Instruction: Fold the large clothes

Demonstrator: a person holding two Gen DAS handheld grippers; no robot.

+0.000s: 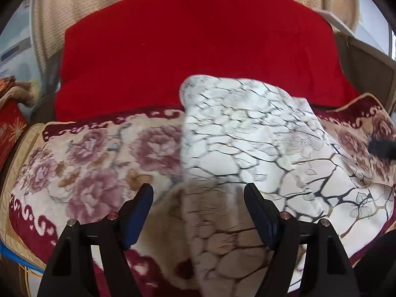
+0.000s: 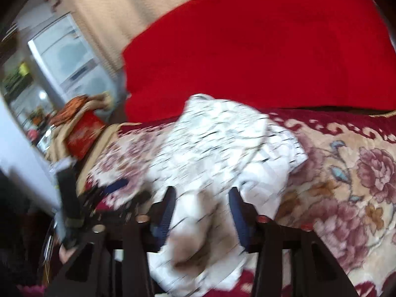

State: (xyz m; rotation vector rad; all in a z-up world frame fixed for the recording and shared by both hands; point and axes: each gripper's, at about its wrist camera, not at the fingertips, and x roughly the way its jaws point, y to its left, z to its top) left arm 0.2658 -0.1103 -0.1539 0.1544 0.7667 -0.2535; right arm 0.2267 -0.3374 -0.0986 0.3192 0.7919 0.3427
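Note:
A white garment with a dark crackle print (image 1: 250,143) lies folded over on a floral sofa cover (image 1: 94,163). My left gripper (image 1: 198,193) is open, its blue-padded fingers (image 1: 138,212) spread on either side of the garment's near edge, just above it. In the blurred right wrist view the same garment (image 2: 222,143) lies bunched. My right gripper (image 2: 201,198) is open too, with cloth lying between its fingers (image 2: 237,210) but not pinched. A dark tip of the right gripper (image 1: 382,148) shows at the right edge of the left wrist view.
A large red cushion (image 1: 193,57) stands behind the garment against the cream backrest (image 1: 74,7). A red patterned box (image 2: 84,133) and clutter sit beyond the sofa's left end. A white cabinet (image 2: 66,57) stands further left.

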